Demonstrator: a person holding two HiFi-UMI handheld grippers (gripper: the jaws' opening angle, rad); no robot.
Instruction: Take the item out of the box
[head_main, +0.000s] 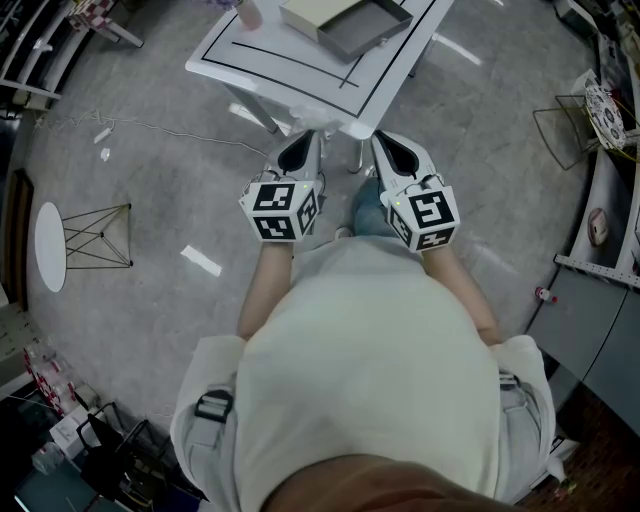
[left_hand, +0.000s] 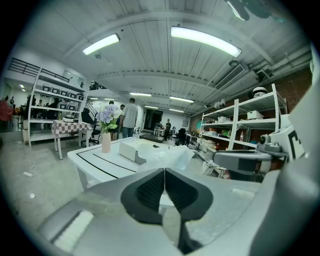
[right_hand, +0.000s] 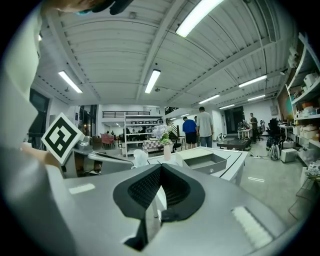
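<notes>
An open box stands on the white table (head_main: 260, 60), made up of a grey tray (head_main: 365, 28) and a beige part (head_main: 315, 15) beside it. I cannot see what lies inside. In the left gripper view the box (left_hand: 131, 150) sits past a pink vase (left_hand: 106, 142), with crumpled clear wrap (left_hand: 170, 156) next to it. The right gripper view shows the grey tray (right_hand: 205, 162) hollow side up. My left gripper (head_main: 310, 135) and right gripper (head_main: 382, 138) hang side by side short of the table's near corner. Both are shut and hold nothing.
A round white side table (head_main: 50, 245) with a wire frame lies on the floor at the left. Another wire frame (head_main: 565, 125) stands at the right by shelving (head_main: 610, 100). Several people (right_hand: 200, 127) stand far off in the room.
</notes>
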